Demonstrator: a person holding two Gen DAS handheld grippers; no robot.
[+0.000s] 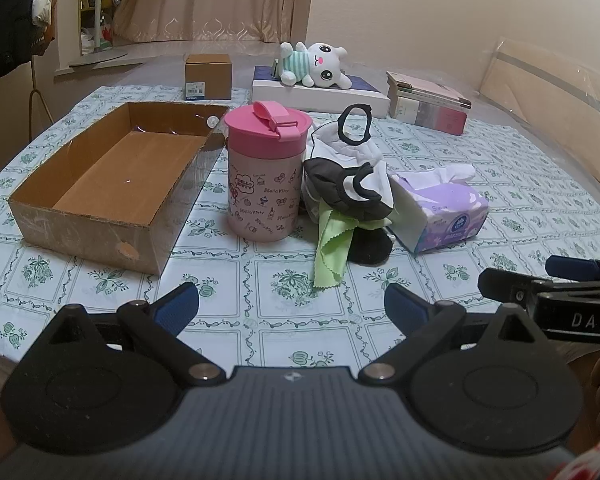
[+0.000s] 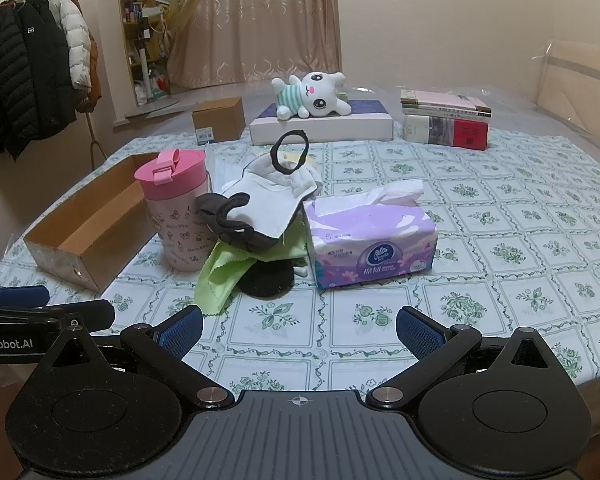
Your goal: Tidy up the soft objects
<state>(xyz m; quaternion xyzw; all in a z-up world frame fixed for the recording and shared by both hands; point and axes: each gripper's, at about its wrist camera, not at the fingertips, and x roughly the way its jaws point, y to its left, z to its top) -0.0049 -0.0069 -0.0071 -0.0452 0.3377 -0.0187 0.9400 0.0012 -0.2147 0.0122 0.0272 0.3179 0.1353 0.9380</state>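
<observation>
From the left wrist, the left gripper (image 1: 291,307) is hovering low over the floral tablecloth (image 1: 440,152), jaws spread wide and holding nothing. Ahead, a heap of soft cloths (image 1: 348,188) is lying between the pink Hello Kitty tumbler (image 1: 265,176) and the purple tissue pack (image 1: 444,210), touching both. An open cardboard box (image 1: 100,184) is sitting left of the tumbler.

From the right wrist, the right gripper (image 2: 299,330) is likewise gaping wide and gripping nothing. A plush toy (image 2: 312,95) is lying on a flat white box (image 2: 324,126) at the far edge.
</observation>
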